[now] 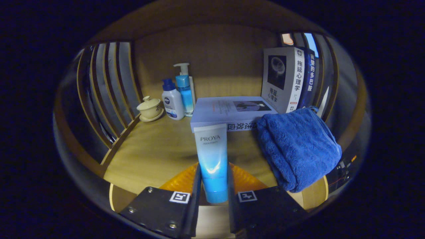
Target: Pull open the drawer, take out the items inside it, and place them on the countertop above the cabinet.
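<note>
At the bottom centre of the frame the gripper (212, 191) clenches a blue-and-white tube (211, 159), both fingers pressed on its lower sides, cap end down, above the wooden countertop (156, 149). Right of it lies a folded blue towel (298, 146); behind it a flat book (229, 111); upper left stand bottles (177, 96) and a lidded cup (149, 108).

Flat book (229, 111): near edge hidden behind tube (212, 159) and blue towel (298, 146). Pump bottle (186, 89): lower body masked by two bottles in front.
</note>
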Demonstrator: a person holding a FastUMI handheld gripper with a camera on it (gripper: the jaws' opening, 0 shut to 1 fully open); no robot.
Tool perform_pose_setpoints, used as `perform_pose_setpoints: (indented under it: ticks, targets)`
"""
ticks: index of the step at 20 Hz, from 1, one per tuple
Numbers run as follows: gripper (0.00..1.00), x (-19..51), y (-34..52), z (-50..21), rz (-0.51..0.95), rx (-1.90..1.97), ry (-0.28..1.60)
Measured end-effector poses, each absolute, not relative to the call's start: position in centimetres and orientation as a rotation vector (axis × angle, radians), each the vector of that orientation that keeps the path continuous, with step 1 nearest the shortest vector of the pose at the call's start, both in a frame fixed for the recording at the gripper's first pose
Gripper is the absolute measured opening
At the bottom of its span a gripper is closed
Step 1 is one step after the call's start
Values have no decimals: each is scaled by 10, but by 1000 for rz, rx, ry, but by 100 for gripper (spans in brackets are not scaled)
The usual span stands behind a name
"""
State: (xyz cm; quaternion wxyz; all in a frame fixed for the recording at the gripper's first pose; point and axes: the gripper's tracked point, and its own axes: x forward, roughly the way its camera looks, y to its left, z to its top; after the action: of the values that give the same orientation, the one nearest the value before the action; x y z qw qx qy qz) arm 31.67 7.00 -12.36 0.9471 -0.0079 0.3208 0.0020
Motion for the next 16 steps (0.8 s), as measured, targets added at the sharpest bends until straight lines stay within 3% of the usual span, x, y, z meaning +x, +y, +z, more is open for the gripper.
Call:
perform_pose_setpoints:
  ticks: [7, 14, 16]
  targets:
    - [41, 319, 70, -127, 29, -23, 656]
    - [58, 308, 83, -87, 93, -38, 487]
    - [59, 298, 87, -67, 111, -47, 404]
